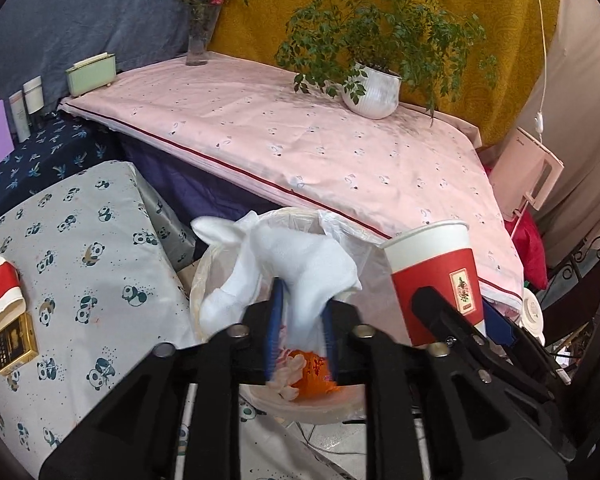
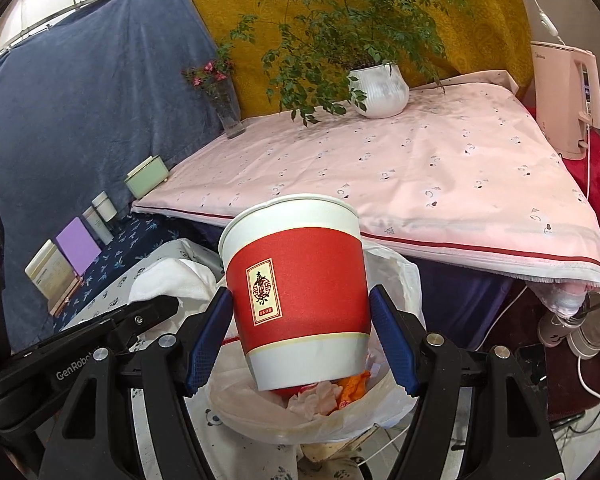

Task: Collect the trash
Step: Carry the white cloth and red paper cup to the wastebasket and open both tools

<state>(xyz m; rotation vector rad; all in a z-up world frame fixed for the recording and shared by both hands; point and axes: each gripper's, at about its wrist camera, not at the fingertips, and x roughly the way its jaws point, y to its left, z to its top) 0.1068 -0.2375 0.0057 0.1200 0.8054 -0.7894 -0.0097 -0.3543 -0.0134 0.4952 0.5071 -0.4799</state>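
My left gripper (image 1: pixel 300 304) is shut on a crumpled white tissue (image 1: pixel 296 264) and holds it over a bin lined with a clear bag (image 1: pixel 204 280), which holds orange and pink scraps. My right gripper (image 2: pixel 302 312) is shut on a red and white paper cup (image 2: pixel 300 288), upright and slightly tilted, above the same bin (image 2: pixel 396 404). The cup also shows in the left wrist view (image 1: pixel 436 276), to the right of the tissue. The tissue shows at the left in the right wrist view (image 2: pixel 168 276).
A flattened red and white cup (image 1: pixel 4 292) and a gold cigarette pack (image 1: pixel 14 344) lie on the panda cloth (image 1: pixel 100 280) at left. The pink-covered table (image 1: pixel 300 140) holds a potted plant (image 1: pixel 374 88), a flower vase (image 1: pixel 198 40) and a green box (image 1: pixel 90 74). A pink kettle (image 2: pixel 564 96) stands at right.
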